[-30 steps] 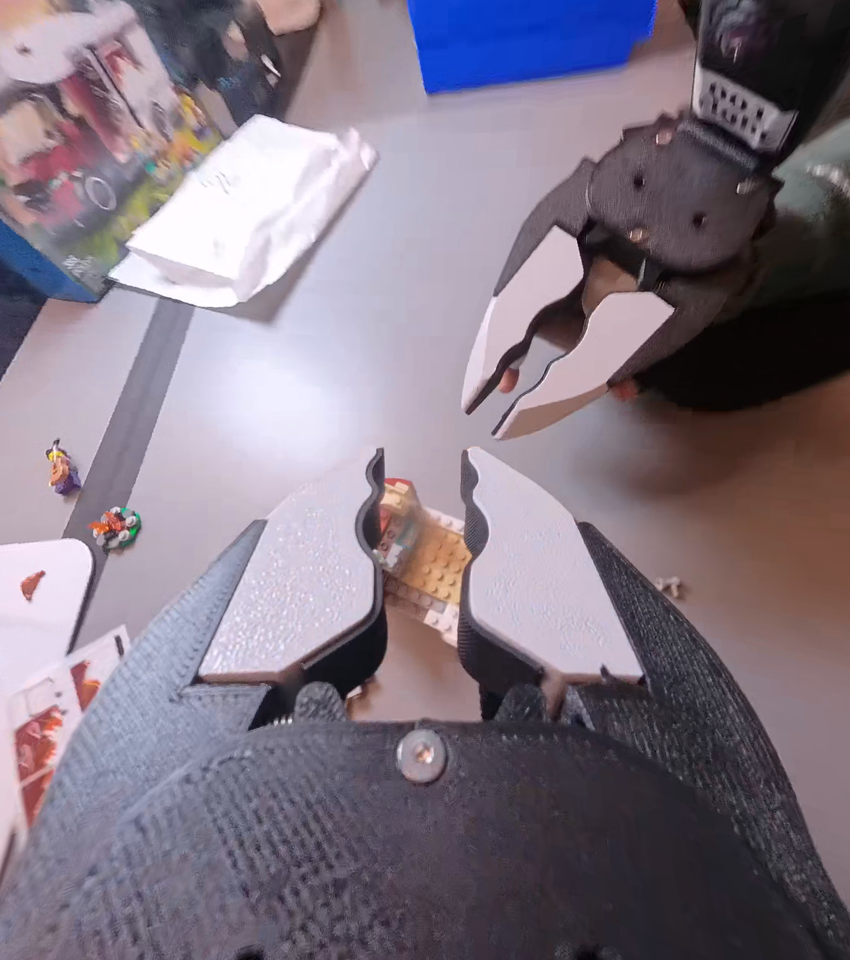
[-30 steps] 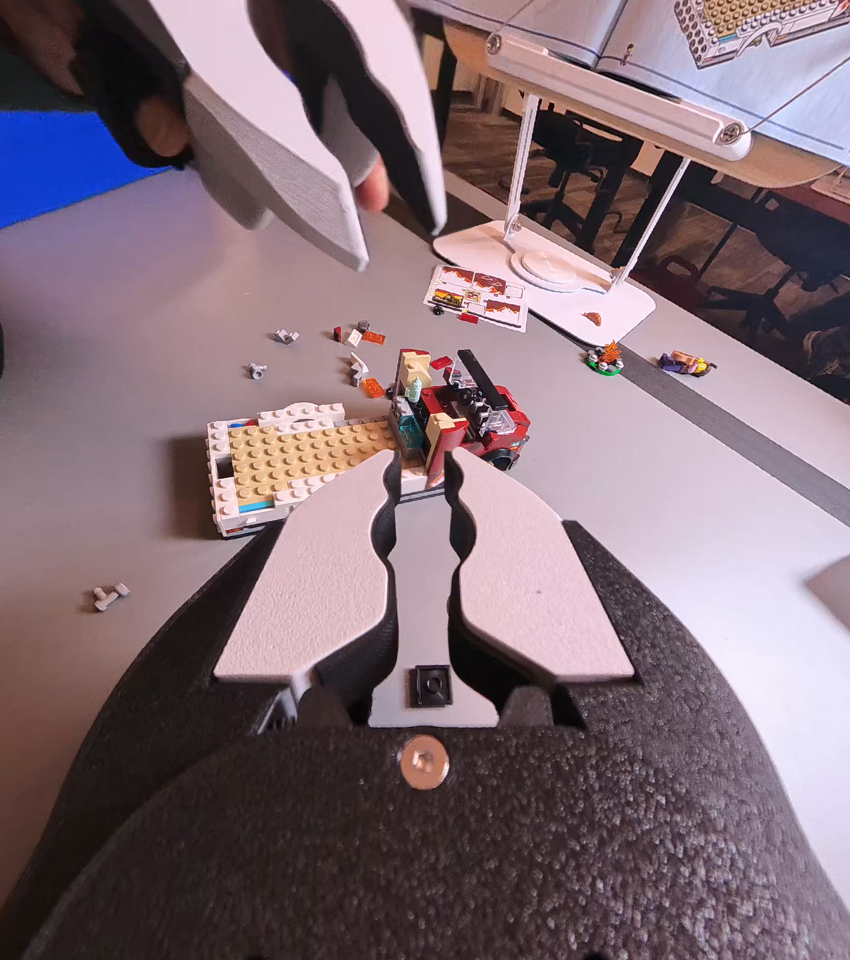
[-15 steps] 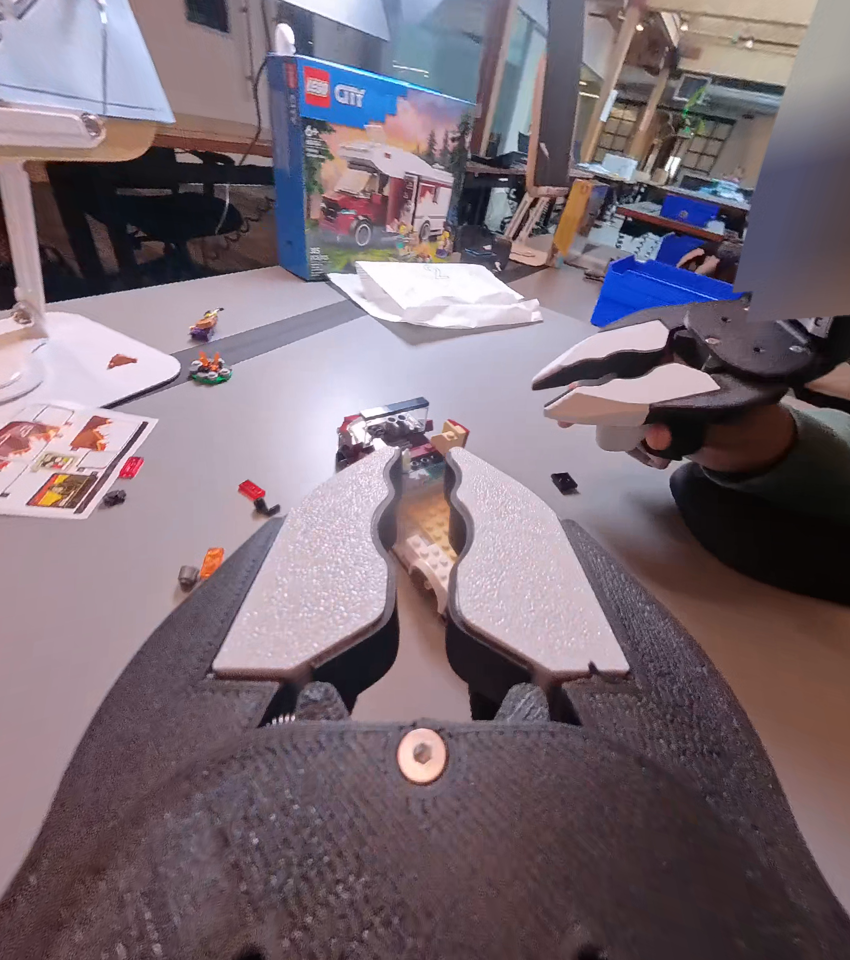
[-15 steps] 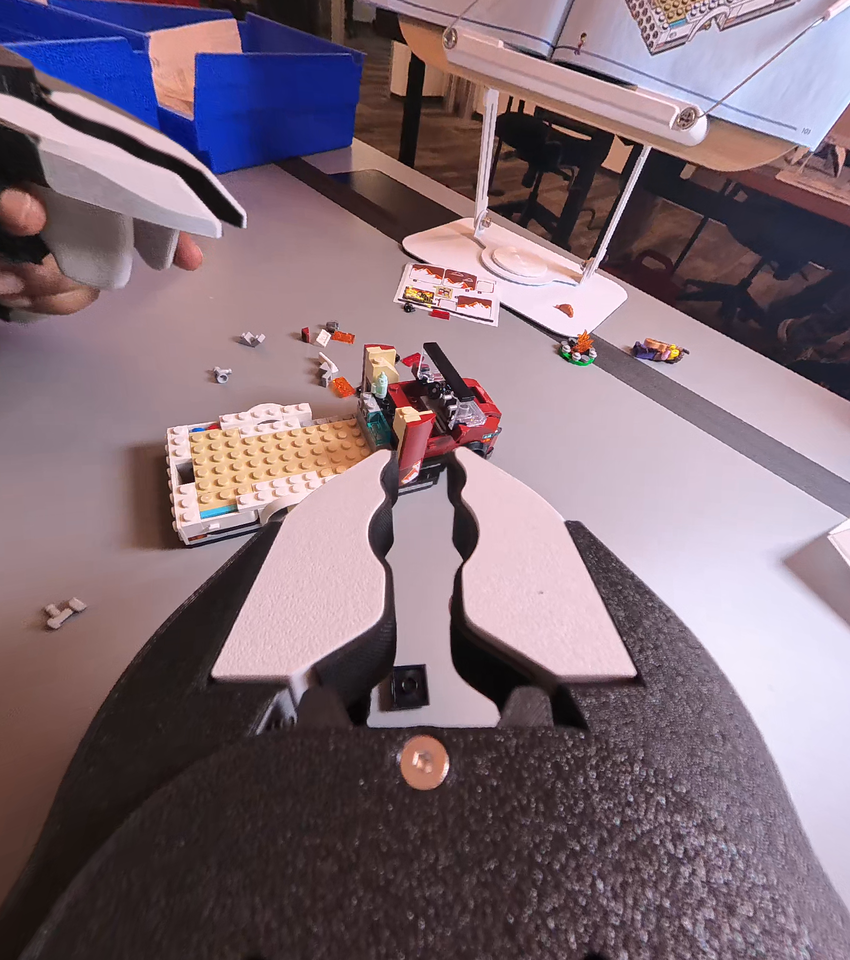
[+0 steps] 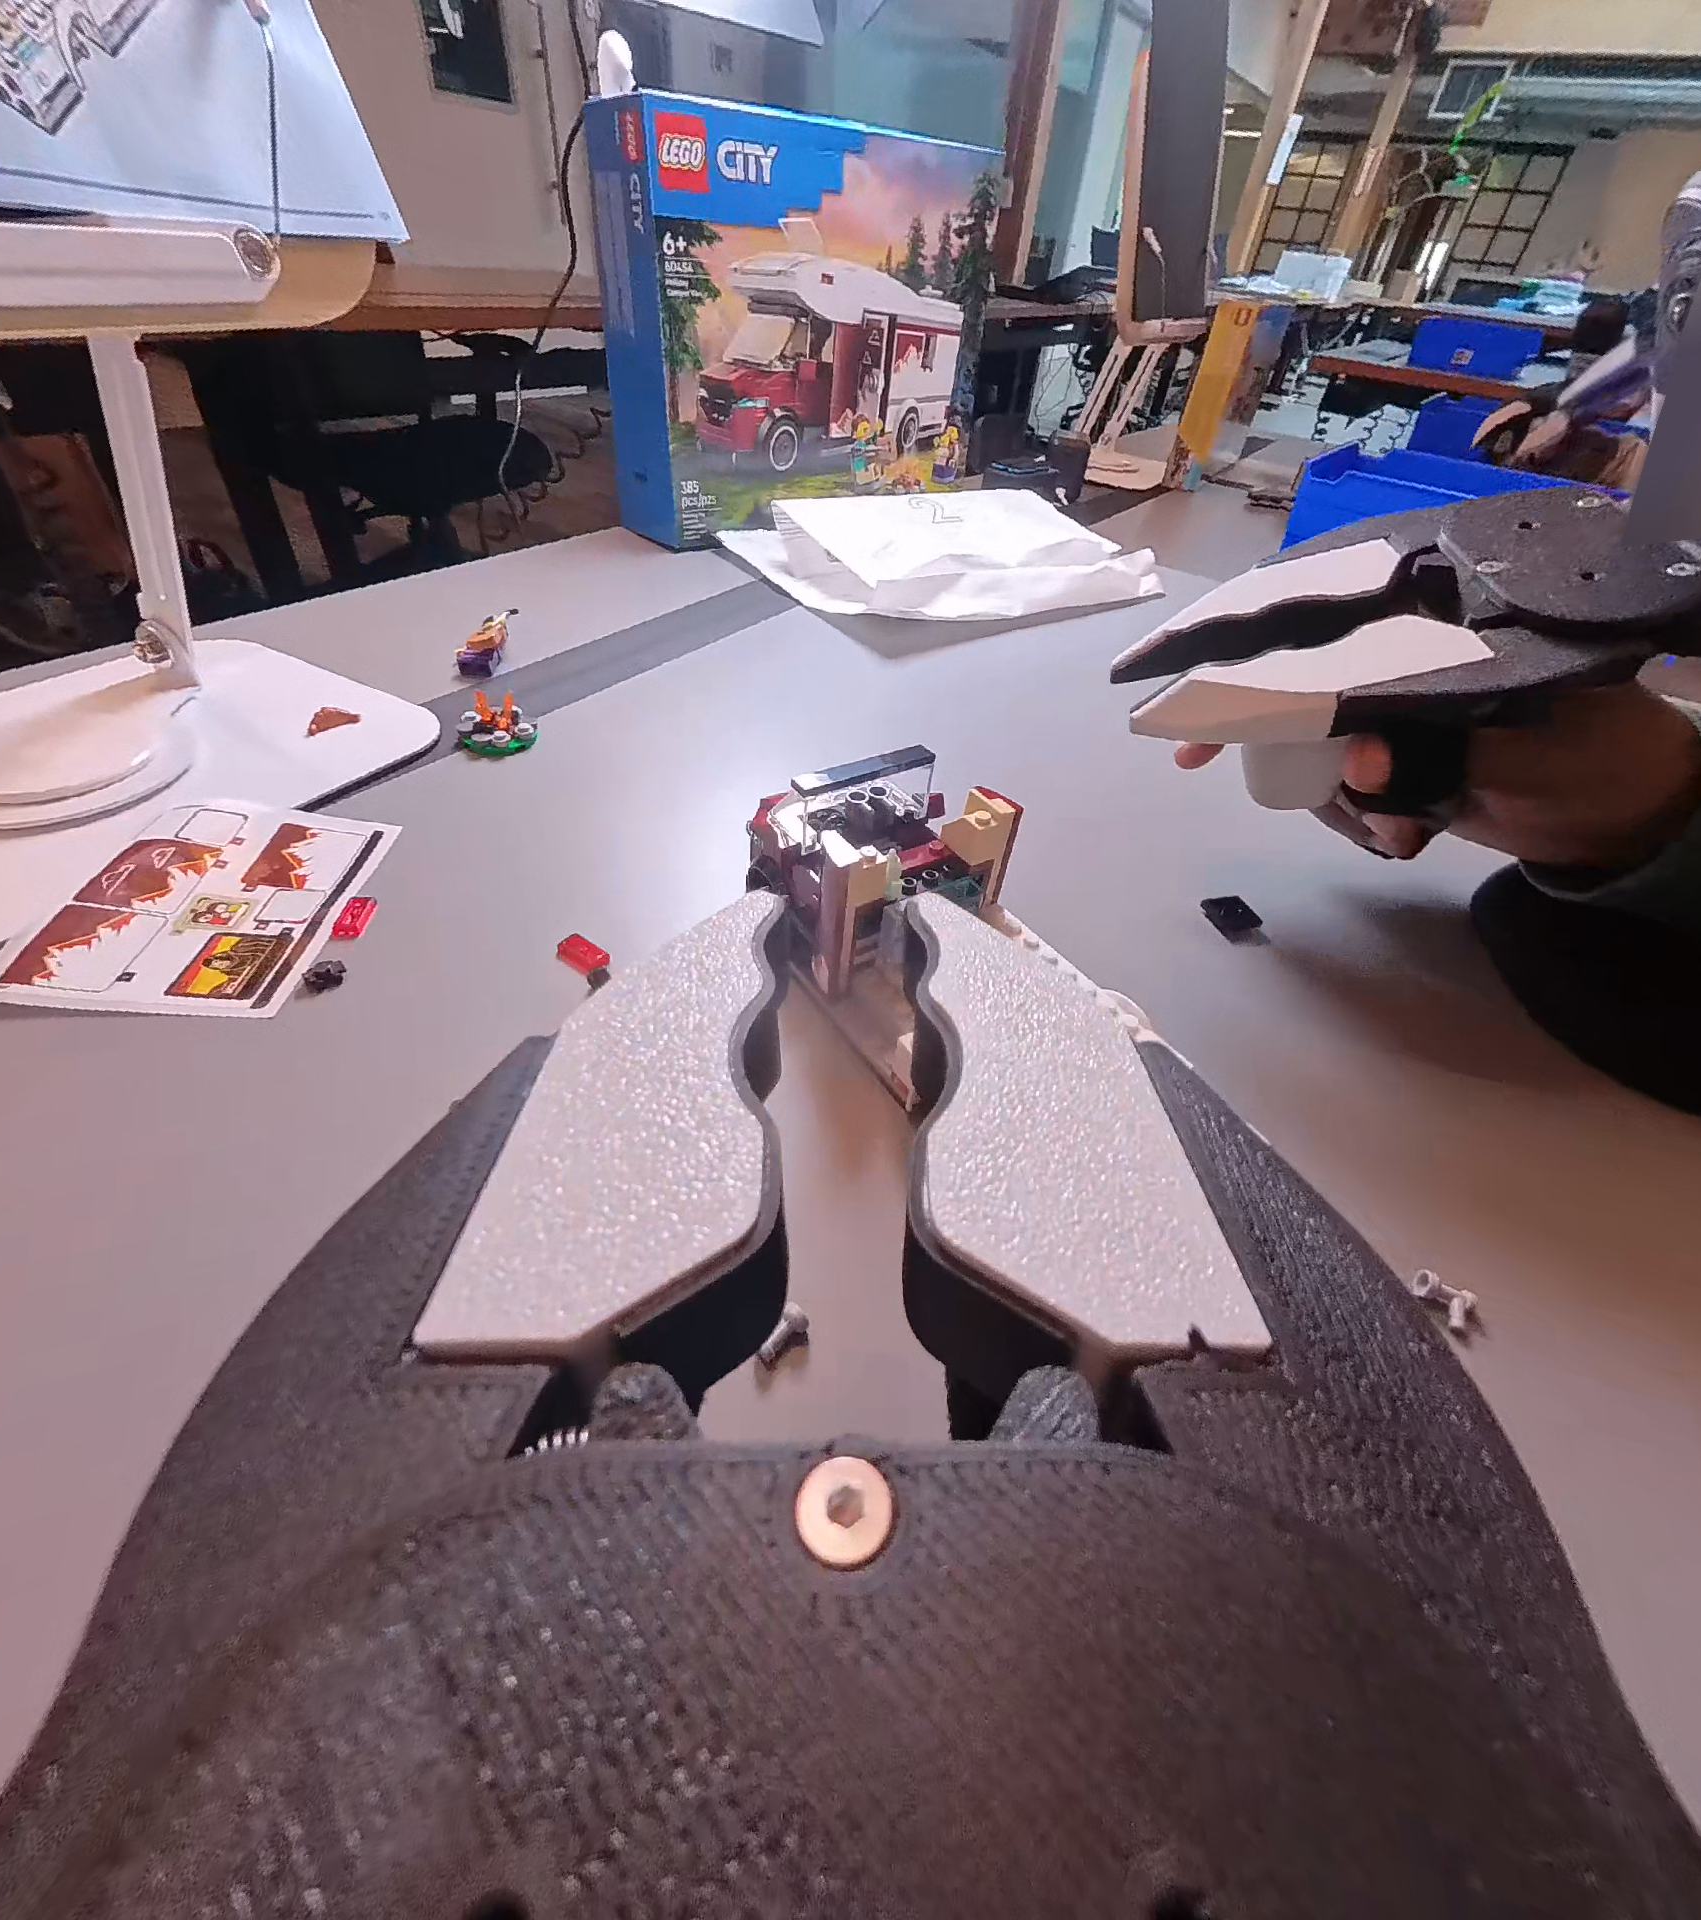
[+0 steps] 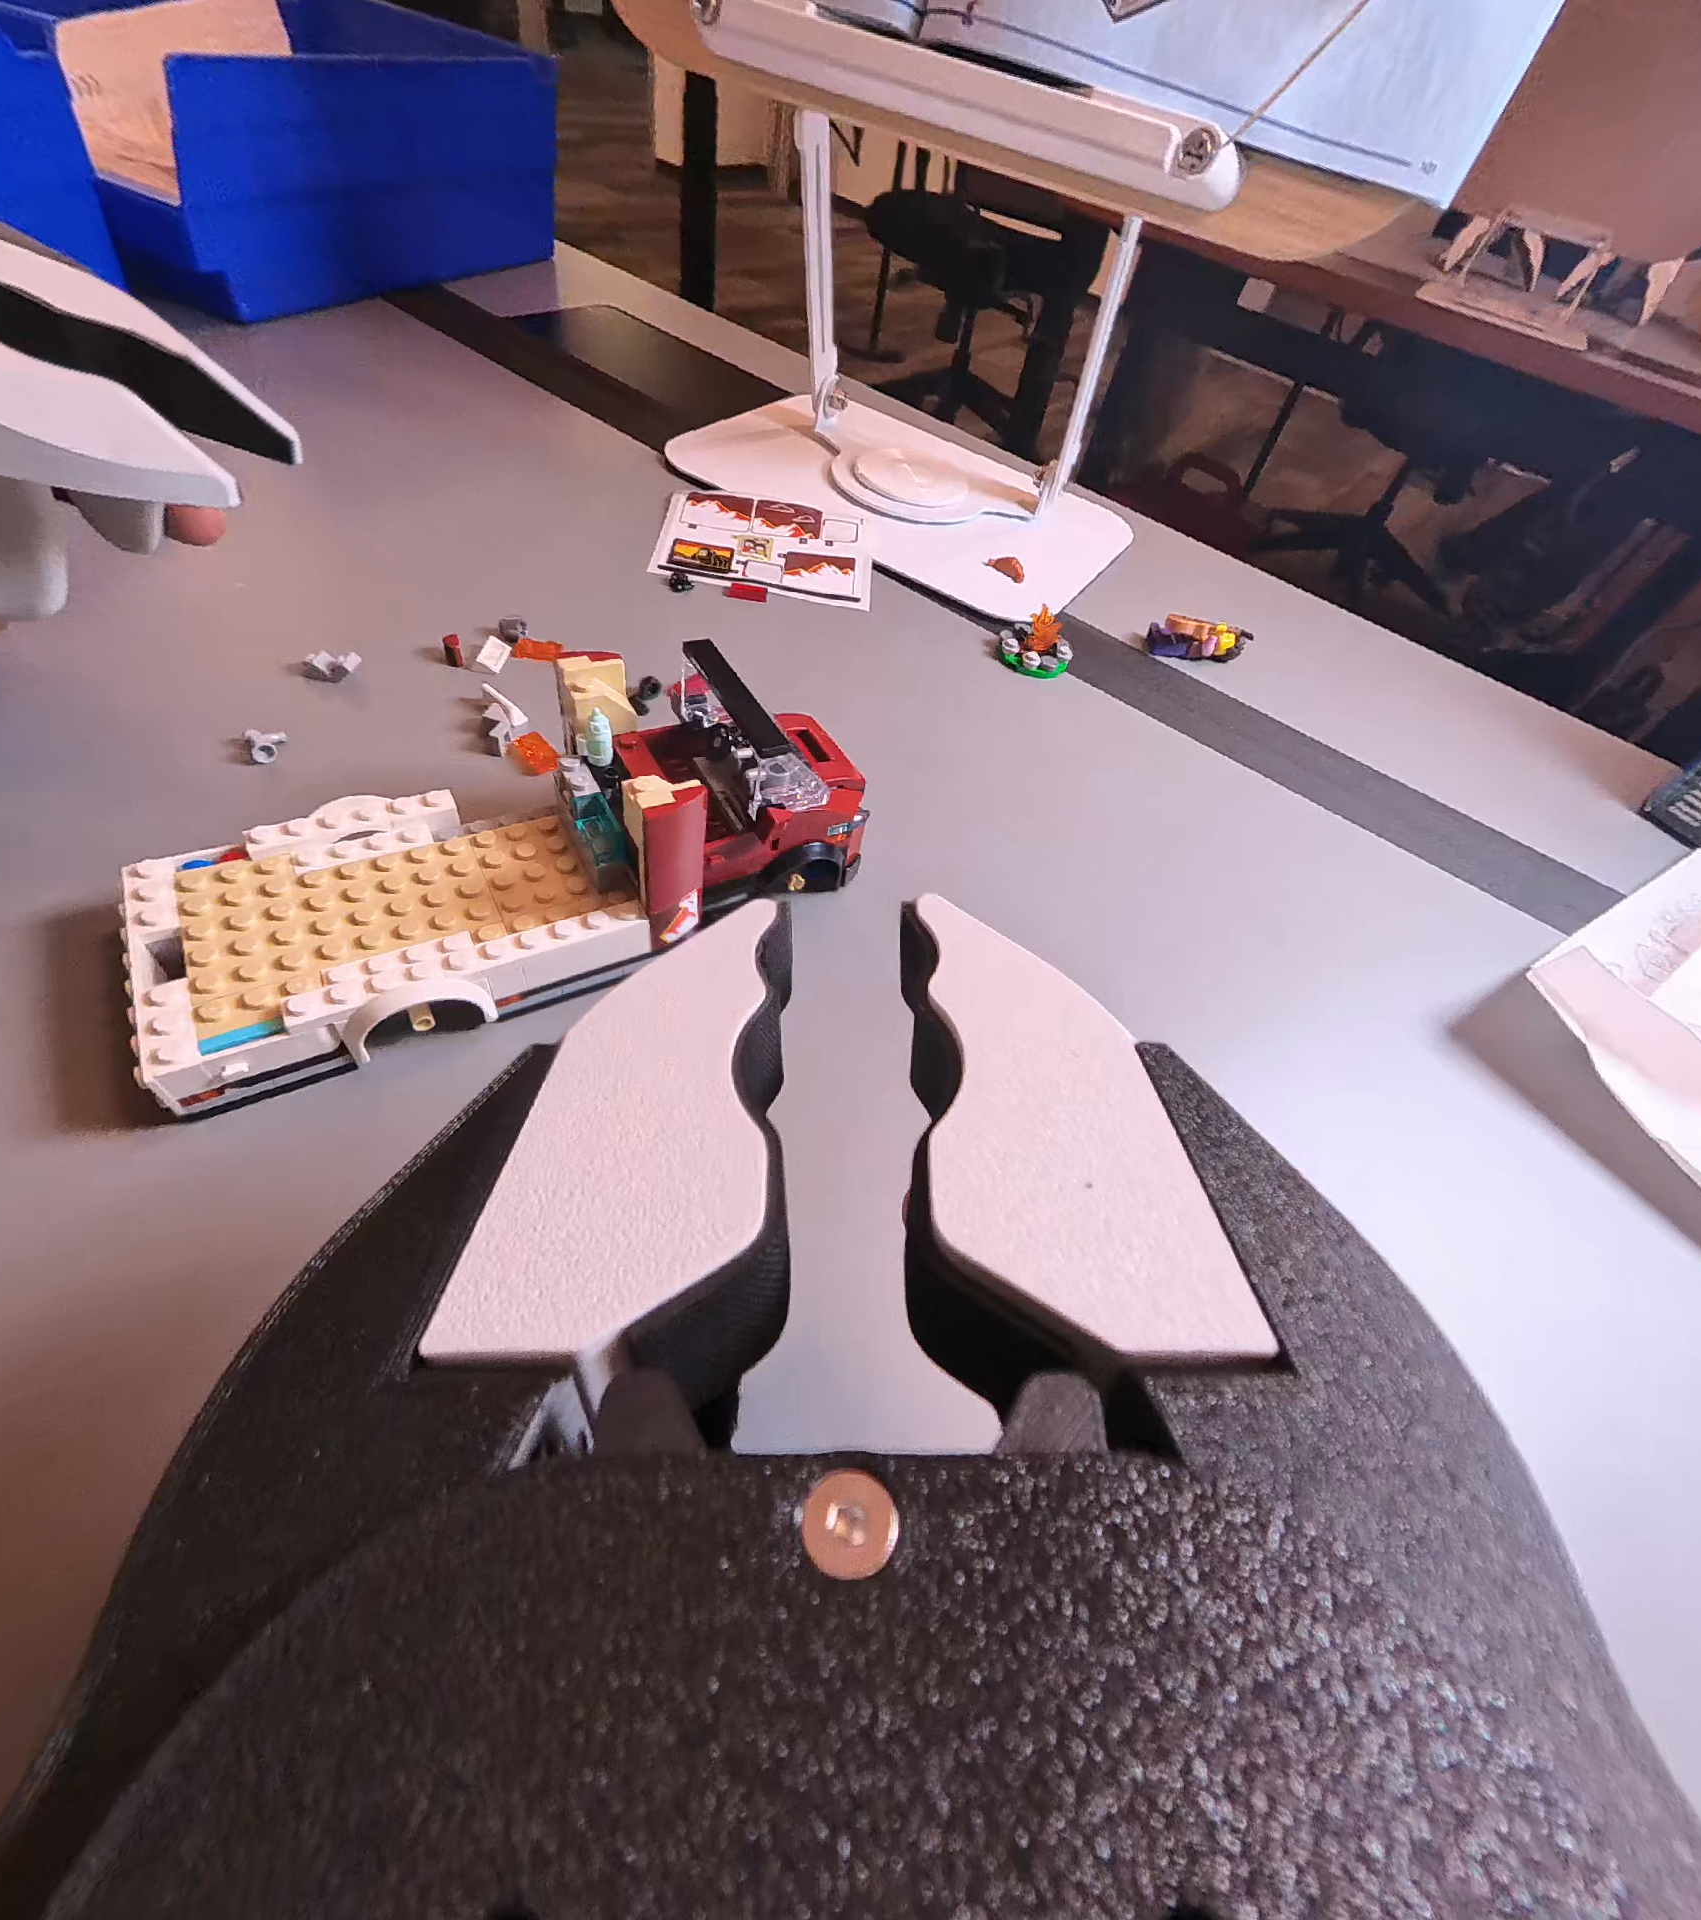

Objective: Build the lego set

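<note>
Grey table (image 6: 1241, 987) seen from two wrist cameras. Left view: left gripper (image 5: 846, 914) filling the lower frame, jaws parted by a narrow gap, gripping nothing, tips low over the rear of the camper (image 5: 877, 852) at centre, which shows through the gap. Right gripper (image 5: 1152, 691) at right edge, held in a hand (image 5: 1511, 779), jaws nearly together, nothing visible between them, hovering apart from the model. Black tile (image 5: 1232, 914) lying on the table right of centre. Sticker sheet (image 5: 191, 904) at left, red pieces (image 5: 583, 949) beside it, white stand (image 5: 150, 582) at upper left, set box (image 5: 784, 312) at top centre, white bag (image 5: 939, 551) in front of it. Right view: camper (image 6: 472, 883) left of centre, tan studded floor on a white base, red cab towards frame centre. Right gripper (image 6: 841, 909) at lower centre, jaws slightly apart and empty, tips just right of the cab, not touching. Left gripper (image 6: 243, 473) at upper left, above the table. Loose pieces (image 6: 503, 686) scattered behind the model; blue bins (image 6: 326, 145) at top left; campfire piece (image 6: 1036, 644) right of centre.
</note>
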Motion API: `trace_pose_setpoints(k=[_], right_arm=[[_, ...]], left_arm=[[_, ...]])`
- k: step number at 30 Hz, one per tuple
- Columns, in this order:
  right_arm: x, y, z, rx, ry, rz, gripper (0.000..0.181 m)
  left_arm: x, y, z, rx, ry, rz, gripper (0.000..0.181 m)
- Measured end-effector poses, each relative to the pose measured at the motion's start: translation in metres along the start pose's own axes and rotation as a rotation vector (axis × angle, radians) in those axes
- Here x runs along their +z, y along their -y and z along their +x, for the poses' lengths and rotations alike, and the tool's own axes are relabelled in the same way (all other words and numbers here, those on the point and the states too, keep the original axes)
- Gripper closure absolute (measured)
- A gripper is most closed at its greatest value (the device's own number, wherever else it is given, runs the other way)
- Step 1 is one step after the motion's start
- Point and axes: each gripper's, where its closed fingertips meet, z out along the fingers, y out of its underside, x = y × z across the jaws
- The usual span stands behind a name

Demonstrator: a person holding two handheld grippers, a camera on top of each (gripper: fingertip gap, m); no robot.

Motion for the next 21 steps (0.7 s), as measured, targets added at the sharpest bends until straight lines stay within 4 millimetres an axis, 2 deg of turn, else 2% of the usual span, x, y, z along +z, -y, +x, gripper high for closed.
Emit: trace_pose_setpoints(k=[17, 21], right_arm=[[-0.005, -0.011, 0.009, -0.002, 0.014, -0.083, 0.161], [-0.011, -0.021, 0.014, -0.041, 0.023, -0.205, 0.161]], left_arm=[[0.002, -0.004, 0.000, 0.033, 0.002, -0.019, 0.161], [0.002, -0.004, -0.002, 0.041, 0.012, -0.022, 0.161]])
